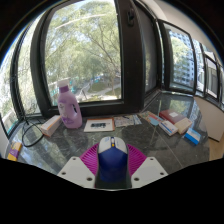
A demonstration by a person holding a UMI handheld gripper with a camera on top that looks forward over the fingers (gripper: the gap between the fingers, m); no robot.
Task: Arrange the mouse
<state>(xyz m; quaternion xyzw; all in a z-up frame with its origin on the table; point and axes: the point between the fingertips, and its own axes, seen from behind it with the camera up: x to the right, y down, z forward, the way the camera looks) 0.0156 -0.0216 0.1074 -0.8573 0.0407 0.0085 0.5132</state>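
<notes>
Mouse (110,160) sits between the open hand-held gripper (111,172) fingers.

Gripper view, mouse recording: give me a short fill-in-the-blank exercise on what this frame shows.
1. The mouse sits between the gripper fingers, on top of a ____ coaster-like mat.
2. The bottle standing beyond the fingers, near the window, is ____ in colour.
3. The mouse's body is blue and ____.
4. Through the window, the view is mostly ____.

Missing words: pink; purple; white; trees
</notes>
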